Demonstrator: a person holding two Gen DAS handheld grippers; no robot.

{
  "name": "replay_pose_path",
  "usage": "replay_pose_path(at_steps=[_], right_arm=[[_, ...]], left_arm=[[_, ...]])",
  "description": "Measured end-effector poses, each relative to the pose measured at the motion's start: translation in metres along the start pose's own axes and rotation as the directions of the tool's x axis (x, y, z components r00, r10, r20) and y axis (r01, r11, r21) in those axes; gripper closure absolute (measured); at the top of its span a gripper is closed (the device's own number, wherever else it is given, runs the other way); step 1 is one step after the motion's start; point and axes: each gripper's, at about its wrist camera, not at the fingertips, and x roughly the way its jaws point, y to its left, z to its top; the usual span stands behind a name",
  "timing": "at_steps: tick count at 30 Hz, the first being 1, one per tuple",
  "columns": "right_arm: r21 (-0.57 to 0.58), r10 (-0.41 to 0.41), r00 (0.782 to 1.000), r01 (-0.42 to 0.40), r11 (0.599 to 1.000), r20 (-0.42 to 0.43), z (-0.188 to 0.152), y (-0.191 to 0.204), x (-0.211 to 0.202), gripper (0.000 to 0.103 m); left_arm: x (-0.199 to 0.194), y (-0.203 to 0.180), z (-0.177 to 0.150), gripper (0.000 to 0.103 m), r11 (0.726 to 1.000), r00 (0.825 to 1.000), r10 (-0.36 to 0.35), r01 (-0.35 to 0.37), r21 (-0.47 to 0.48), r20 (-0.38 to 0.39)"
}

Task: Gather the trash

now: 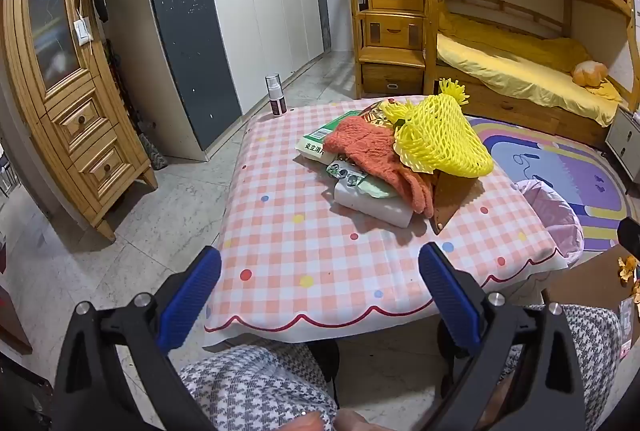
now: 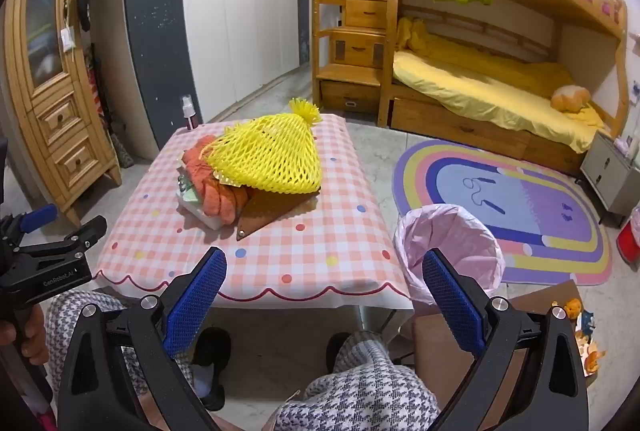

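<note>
A heap of trash lies on the checked tablecloth (image 1: 304,243) (image 2: 320,255). On top is a yellow foam net (image 1: 440,143) (image 2: 268,155), over an orange fuzzy cloth (image 1: 372,155) (image 2: 216,191), a brown triangular card (image 1: 452,199) (image 2: 268,215), a white block (image 1: 372,207), a blister pack (image 1: 344,173) and a green-white box (image 1: 320,139). A bin lined with a pink bag (image 1: 552,215) (image 2: 452,251) stands on the floor right of the table. My left gripper (image 1: 320,295) and right gripper (image 2: 324,295) hover before the table's near edge, both open and holding nothing, well short of the heap.
A small spray bottle (image 1: 276,95) (image 2: 190,115) stands at the table's far left corner. A cardboard box (image 2: 500,331) with scraps sits on the floor at the right. The person's checked trouser legs (image 2: 360,391) are below. Wardrobe, wooden cabinet, bunk bed and rainbow rug surround the table.
</note>
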Motion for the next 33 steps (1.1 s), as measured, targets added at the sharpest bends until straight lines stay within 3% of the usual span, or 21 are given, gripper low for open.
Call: replay_pose_path(at_steps=[33], right_arm=[[0.0, 0.001, 1.0, -0.001, 1.0, -0.002, 0.0006, -0.0019, 0.0014, 0.006]], left_arm=[[0.0005, -0.0008, -0.0004, 0.007, 1.0, 1.0, 0.0, 0.0, -0.001, -0.001]])
